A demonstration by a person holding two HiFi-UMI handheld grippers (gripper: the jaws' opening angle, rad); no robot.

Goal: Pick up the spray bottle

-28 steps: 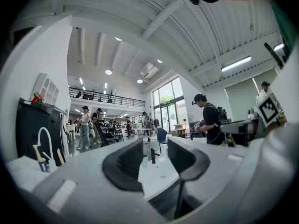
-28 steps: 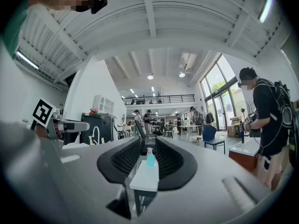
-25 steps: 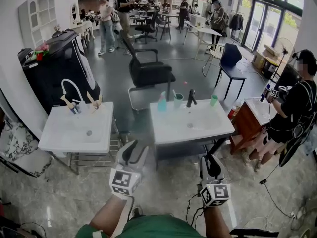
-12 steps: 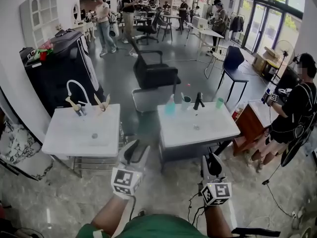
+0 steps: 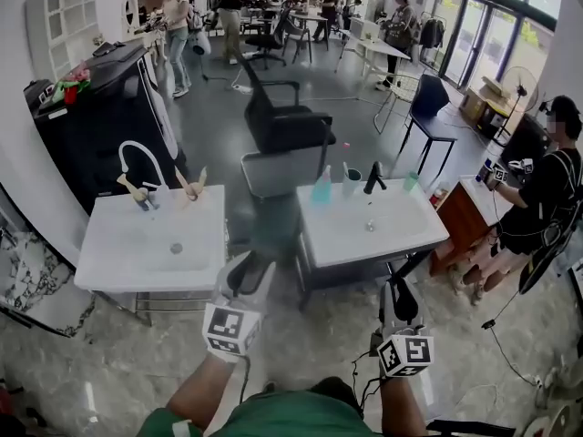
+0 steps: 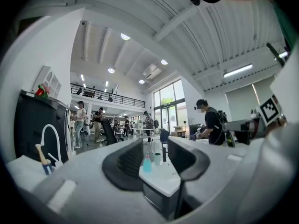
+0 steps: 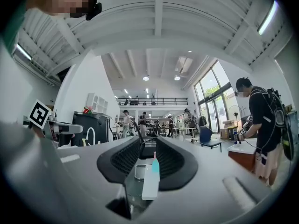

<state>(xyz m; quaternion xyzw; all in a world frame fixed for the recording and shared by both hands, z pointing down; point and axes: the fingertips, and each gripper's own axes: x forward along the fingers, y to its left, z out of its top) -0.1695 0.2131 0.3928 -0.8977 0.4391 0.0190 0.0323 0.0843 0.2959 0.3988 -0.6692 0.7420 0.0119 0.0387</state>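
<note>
The teal spray bottle (image 5: 322, 188) stands at the back edge of the right-hand white sink table (image 5: 401, 235), next to a cup (image 5: 351, 181) and a black faucet (image 5: 373, 177). Both grippers are held level, short of that table and well apart from the bottle. My left gripper (image 5: 246, 276) has its jaws a little apart with nothing between them; through the gap the left gripper view shows the far-off bottle (image 6: 147, 163). My right gripper (image 5: 398, 299) is shut and empty, and the right gripper view also lines up on the bottle (image 7: 154, 164).
A second white sink (image 5: 109, 253) with a curved tap stands at the left. Behind the tables are a black office chair (image 5: 282, 126) and a black cabinet (image 5: 100, 107). A person (image 5: 542, 198) stands at the right by a wooden stand (image 5: 460, 217). A green cup (image 5: 412, 181) sits at the table's right end.
The head view has drifted so both sink tables sit further right and nearer. Both grippers have advanced level toward the right table, staying empty.
</note>
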